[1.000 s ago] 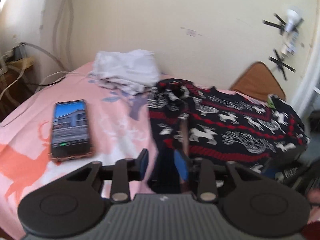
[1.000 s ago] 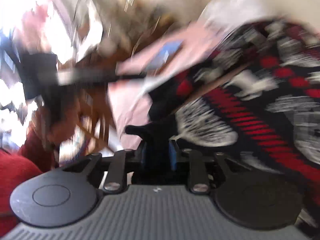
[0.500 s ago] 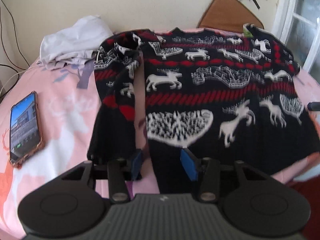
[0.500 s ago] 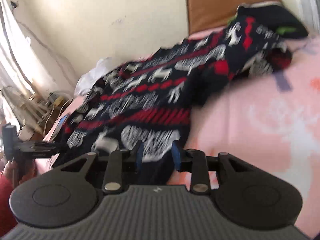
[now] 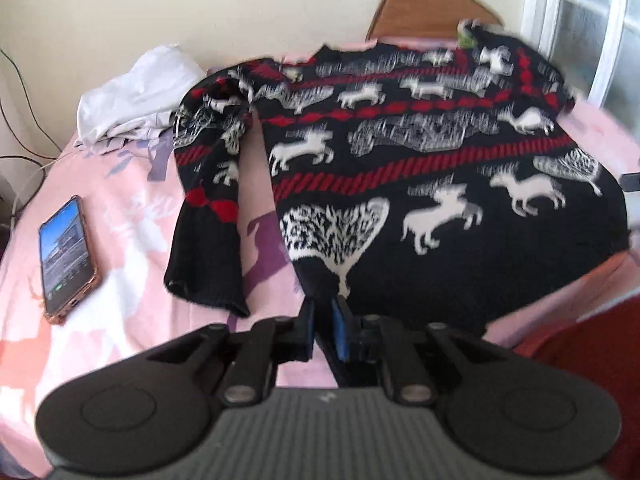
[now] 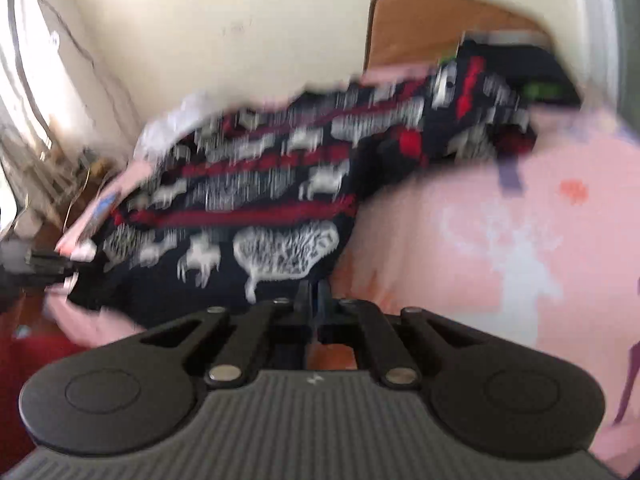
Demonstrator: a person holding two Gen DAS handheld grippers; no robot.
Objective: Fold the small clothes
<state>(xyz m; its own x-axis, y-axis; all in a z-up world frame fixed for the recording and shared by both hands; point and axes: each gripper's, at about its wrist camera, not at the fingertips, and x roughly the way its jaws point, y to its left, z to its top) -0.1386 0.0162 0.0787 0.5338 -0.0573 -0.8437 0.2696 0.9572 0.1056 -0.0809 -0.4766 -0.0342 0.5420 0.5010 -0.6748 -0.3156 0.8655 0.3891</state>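
The right wrist view is smeared by motion, so the black, red and white reindeer-patterned knitted sweater [image 6: 256,208] shows its pattern only as streaks, and the small dark object [image 6: 36,264] at the left edge cannot be identified. In the left wrist view, the sweater's near hem is hidden behind the black two-finger left gripper [image 5: 323,322] (its blue pads sit close together on that fabric). The wooden headboard [image 5: 424,4] is cut off by the top edge, and the red cloth [image 5: 580,360] by the right edge.

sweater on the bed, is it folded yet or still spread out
Spread out. The sweater lies flat on the pink bedsheet with its whole reindeer front showing and one sleeve stretched down beside the body; no fold shows.
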